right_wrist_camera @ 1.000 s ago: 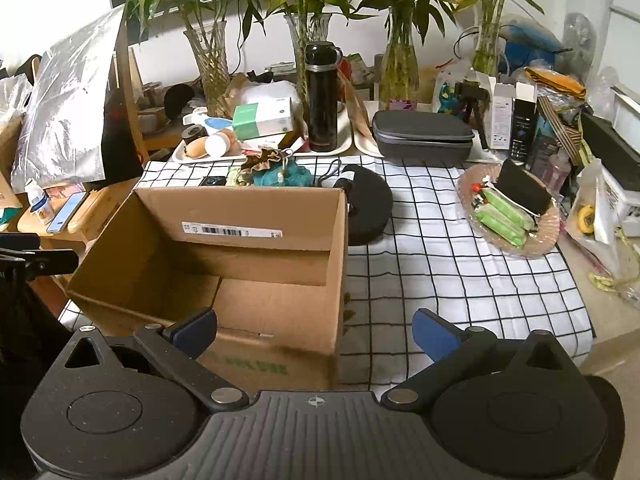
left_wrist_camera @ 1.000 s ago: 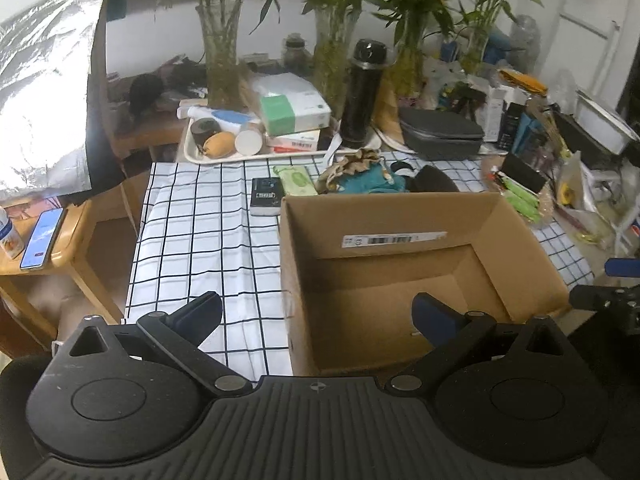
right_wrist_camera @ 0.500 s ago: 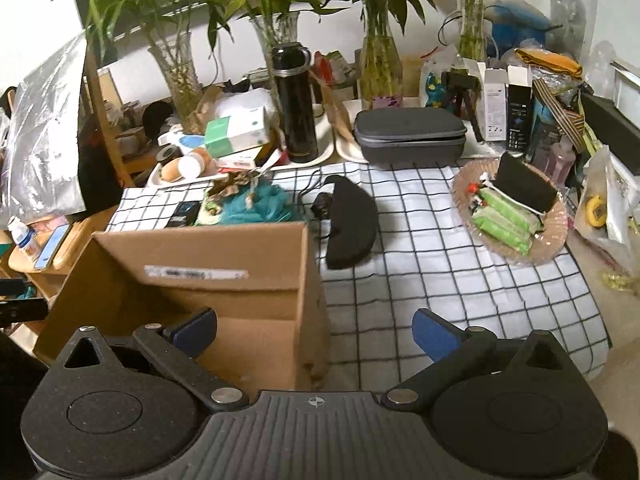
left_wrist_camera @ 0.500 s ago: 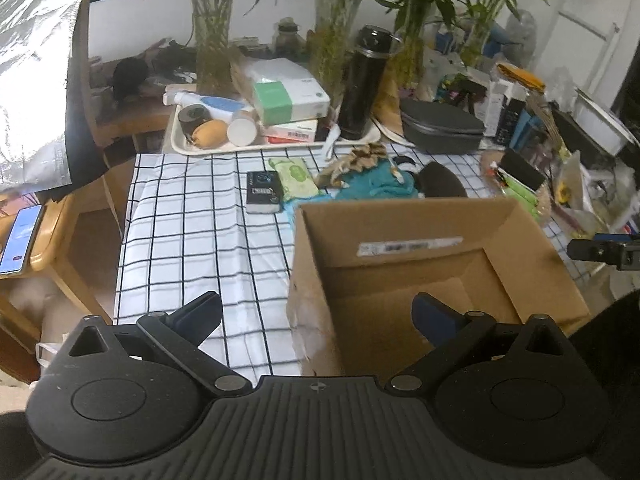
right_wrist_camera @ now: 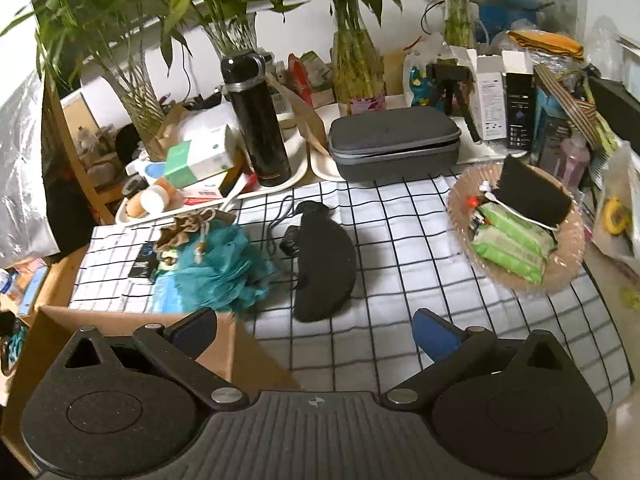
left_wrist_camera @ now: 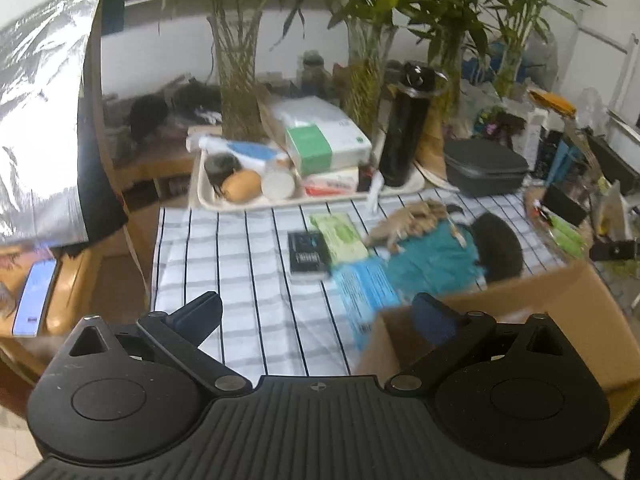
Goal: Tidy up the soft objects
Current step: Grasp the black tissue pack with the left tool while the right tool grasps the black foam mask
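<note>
A teal mesh bath puff (right_wrist_camera: 224, 266) lies on the checked tablecloth (right_wrist_camera: 400, 248), with a tan crumpled cloth (right_wrist_camera: 188, 226) behind it and a black curved pad (right_wrist_camera: 326, 268) to its right. The left wrist view shows the same teal puff (left_wrist_camera: 432, 260), tan cloth (left_wrist_camera: 412, 218) and black pad (left_wrist_camera: 500, 246). A brown cardboard box (left_wrist_camera: 560, 312) stands at the near edge, its rim (right_wrist_camera: 128, 316) low in the right wrist view. My left gripper (left_wrist_camera: 316, 314) is open, above the tablecloth beside the box's left corner. My right gripper (right_wrist_camera: 314, 330) is open, empty, near the pad's front.
A blue packet (left_wrist_camera: 364, 288), a black booklet (left_wrist_camera: 308, 256) and a green packet (left_wrist_camera: 340, 236) lie left of the puff. A tray of toiletries (left_wrist_camera: 280, 196), black flask (right_wrist_camera: 256, 116), grey case (right_wrist_camera: 394, 146), glass vases and a wicker basket (right_wrist_camera: 516, 232) crowd the back and right.
Both grippers moved forward and up over the table. The box slid down toward the frames' lower edges, and the puff, cloth and pad came into full view. Both stayed open.
</note>
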{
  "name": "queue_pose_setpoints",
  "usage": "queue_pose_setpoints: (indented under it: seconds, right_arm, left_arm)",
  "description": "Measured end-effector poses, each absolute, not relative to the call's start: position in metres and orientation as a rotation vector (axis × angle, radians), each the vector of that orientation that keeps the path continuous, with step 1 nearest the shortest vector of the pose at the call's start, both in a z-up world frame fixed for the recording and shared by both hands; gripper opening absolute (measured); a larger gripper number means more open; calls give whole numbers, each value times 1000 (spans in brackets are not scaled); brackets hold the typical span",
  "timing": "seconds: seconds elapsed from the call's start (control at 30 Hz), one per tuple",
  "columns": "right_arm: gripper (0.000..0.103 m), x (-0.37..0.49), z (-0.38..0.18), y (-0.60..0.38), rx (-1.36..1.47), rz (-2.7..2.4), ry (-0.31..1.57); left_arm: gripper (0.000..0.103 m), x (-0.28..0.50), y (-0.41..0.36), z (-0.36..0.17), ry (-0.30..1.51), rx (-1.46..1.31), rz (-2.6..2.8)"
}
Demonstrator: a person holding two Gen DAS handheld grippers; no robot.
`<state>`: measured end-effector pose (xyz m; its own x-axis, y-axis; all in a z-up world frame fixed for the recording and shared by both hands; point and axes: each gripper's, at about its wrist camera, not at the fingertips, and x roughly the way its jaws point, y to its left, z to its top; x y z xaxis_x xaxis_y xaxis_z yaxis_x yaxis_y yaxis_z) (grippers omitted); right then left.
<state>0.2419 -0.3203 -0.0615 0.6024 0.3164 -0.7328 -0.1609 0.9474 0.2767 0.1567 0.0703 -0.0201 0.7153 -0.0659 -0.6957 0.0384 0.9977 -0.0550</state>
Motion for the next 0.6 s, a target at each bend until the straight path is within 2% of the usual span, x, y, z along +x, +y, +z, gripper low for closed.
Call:
queue_pose_setpoints:
  seconds: [0.53, 0.6]
  right_arm:
    - [102, 326, -114, -311, 135, 324, 898]
    - [97, 334, -121, -308, 133, 330, 910]
  left_arm:
    - [103, 248, 91, -75, 815, -26, -39]
    - [103, 257, 90, -85, 823, -10, -48]
